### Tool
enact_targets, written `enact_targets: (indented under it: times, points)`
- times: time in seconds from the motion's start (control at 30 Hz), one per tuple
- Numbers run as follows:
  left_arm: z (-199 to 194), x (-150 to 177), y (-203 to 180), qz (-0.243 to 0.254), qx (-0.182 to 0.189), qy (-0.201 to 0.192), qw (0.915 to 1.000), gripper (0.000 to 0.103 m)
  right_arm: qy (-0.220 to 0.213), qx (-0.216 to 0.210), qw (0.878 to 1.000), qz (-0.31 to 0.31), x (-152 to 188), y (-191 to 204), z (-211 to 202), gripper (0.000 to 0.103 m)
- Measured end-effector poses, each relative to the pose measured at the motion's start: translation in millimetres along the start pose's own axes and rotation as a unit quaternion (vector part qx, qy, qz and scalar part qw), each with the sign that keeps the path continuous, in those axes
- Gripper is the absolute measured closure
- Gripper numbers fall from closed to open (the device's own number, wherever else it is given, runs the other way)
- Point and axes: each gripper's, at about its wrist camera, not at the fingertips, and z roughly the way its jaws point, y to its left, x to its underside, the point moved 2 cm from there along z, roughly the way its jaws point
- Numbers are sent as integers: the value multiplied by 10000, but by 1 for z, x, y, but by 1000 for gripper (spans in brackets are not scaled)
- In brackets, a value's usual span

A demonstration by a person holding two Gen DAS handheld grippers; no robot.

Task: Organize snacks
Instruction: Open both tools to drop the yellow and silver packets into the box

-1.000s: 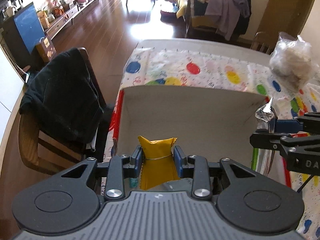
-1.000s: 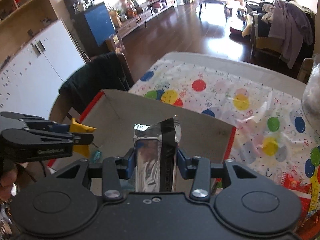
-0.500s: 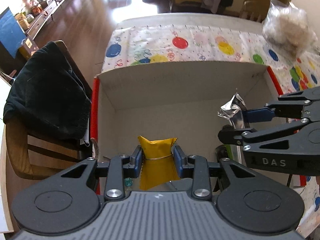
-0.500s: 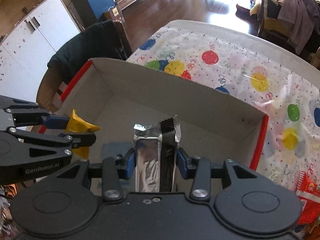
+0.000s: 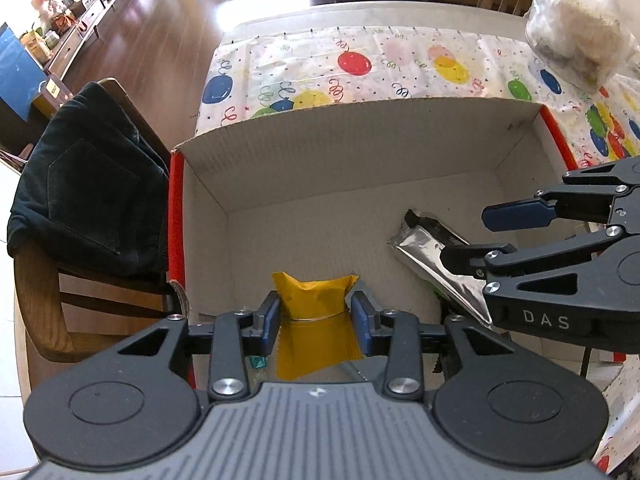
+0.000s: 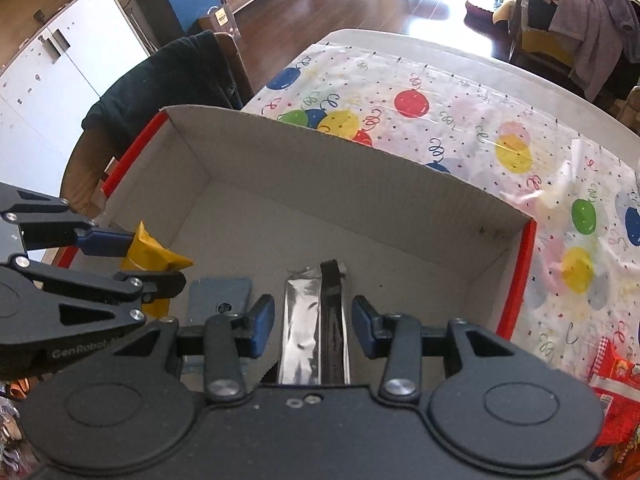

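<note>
A red-edged cardboard box (image 5: 360,148) stands open on the table; it also shows in the right wrist view (image 6: 360,168). My left gripper (image 5: 315,312) is shut on a yellow snack packet (image 5: 316,300) and holds it inside the box's near left side; the packet shows in the right wrist view (image 6: 152,258) too. My right gripper (image 6: 313,320) is open inside the box, its jaws apart on both sides of a silver and black snack bar (image 6: 316,320). The bar (image 5: 432,256) lies on the box floor.
A blue flat packet (image 6: 218,294) lies in the box. The balloon-print tablecloth (image 5: 400,68) covers the table behind. A clear bag (image 5: 576,36) sits at the far right. A red snack pack (image 6: 612,388) lies right of the box. A chair with dark clothes (image 5: 88,200) stands to the left.
Both grippers have lowered into the box. My right gripper has opened and let go of the silver bar, which now lies on the box floor. The left still grips the yellow packet.
</note>
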Motion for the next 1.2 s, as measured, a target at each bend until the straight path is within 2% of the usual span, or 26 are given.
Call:
enact_targets:
  times: [0.17, 0.3, 0.47, 0.63, 0.83, 0.93, 1.2]
  points:
    - [-5, 2, 1, -104, 63, -118, 9999, 60, -110, 2, 9999, 60, 2, 0, -10, 60]
    - [-11, 5, 2, -213, 135, -234, 9994, 49, -208, -3, 9997, 114, 5, -1, -20, 59]
    - [-20, 11, 1, -284, 218, -414, 9985, 48, -352, 15, 9993, 146, 11, 2, -36, 55]
    - [-34, 17, -3, -252, 279, -657, 9971, 48, -554, 39, 9983, 187, 17, 2, -55, 46]
    - [-55, 24, -11, -189, 294, -1046, 9939, 45, -761, 22, 9969, 222, 27, 2, -78, 40]
    - [-66, 28, -17, -142, 341, -1221, 9918, 39, -870, 4, 9959, 265, 34, -1, -91, 36]
    - [-88, 33, -45, 2, 395, -1640, 9857, 33, -1218, -65, 9917, 414, 57, -19, -129, 24]
